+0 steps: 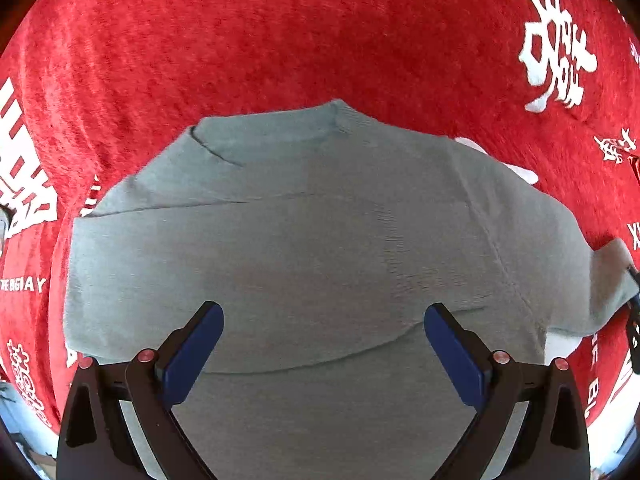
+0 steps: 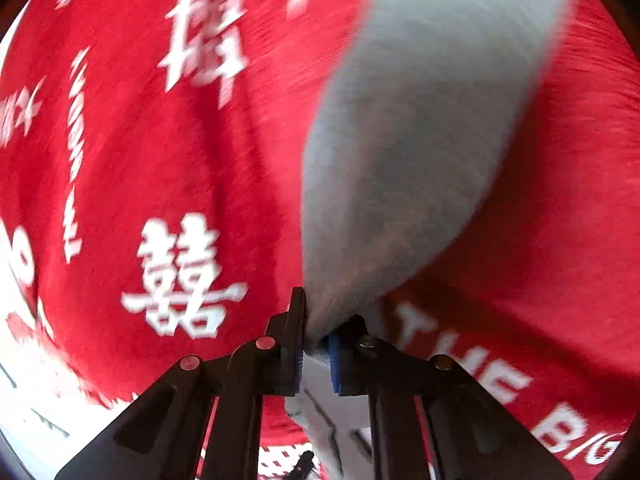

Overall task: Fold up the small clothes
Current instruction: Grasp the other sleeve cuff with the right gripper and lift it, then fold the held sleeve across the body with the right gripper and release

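Blue-padded fingers (image 1: 200, 354) of the left gripper (image 1: 324, 344) stand wide apart with nothing between them, at the bottom of the left wrist view, hovering over the lower body of a grey-green sweater (image 1: 312, 240). It lies flat on a red cloth (image 1: 280, 32) printed with white characters, neckline toward the top of the frame, one sleeve already folded across the chest at upper left. Its other sleeve (image 1: 608, 284) trails off to the right edge. In the blurred right wrist view, the right gripper (image 2: 316, 354) is pinched tight on that sleeve's end (image 2: 420, 140), which stretches from the jaws at bottom centre up to the top right. Judged from this, the fold turns on the sleeve's long axis running crosswise from the body: the right gripper holds it, and the body lies to the upper right of its view.
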Available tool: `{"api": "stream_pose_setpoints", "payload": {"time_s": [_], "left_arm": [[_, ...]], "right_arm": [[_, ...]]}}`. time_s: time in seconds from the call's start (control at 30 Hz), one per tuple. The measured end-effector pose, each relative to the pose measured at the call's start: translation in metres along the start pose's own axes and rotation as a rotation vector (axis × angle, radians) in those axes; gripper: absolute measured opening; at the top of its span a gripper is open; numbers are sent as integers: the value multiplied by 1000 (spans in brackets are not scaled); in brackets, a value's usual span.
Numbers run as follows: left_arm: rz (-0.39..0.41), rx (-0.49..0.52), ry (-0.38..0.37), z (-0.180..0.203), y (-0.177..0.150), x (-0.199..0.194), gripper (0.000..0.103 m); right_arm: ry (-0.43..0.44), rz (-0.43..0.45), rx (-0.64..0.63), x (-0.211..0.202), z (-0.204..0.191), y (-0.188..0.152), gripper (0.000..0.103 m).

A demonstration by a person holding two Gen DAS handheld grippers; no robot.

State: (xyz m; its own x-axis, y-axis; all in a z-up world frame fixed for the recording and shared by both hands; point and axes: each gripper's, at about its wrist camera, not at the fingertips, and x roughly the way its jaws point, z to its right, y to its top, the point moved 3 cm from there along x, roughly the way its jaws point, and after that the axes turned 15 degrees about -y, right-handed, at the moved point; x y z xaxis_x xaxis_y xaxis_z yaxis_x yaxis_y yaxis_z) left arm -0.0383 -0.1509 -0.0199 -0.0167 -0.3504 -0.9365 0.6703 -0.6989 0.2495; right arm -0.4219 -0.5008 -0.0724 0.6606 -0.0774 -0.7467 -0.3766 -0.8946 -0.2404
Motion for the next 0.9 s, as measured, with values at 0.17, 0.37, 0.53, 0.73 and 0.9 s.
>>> {"api": "stream_pose_setpoints", "payload": {"time_s": [0.17,0.37,0.53,0.73,0.9], "left_arm": [[26,-23,5,-27,-2,-14,102],[65,-91,37,-70,-3,-27,102],[79,-148,56,-110,-9,-39,102],[75,-204,70,-147,-21,-39,102],[76,-230,32,-167,-25,-38,102]], "right_arm": [[5,-53,-302,18,-78,-44,11],[-56,-163,-768,74,-175,-152,11],[-163,-267,-994,139,-192,-244,12],[-387,-369,-1013,203,-159,-290,12],[-360,-317,-900,187,-148,-274,36]]}}
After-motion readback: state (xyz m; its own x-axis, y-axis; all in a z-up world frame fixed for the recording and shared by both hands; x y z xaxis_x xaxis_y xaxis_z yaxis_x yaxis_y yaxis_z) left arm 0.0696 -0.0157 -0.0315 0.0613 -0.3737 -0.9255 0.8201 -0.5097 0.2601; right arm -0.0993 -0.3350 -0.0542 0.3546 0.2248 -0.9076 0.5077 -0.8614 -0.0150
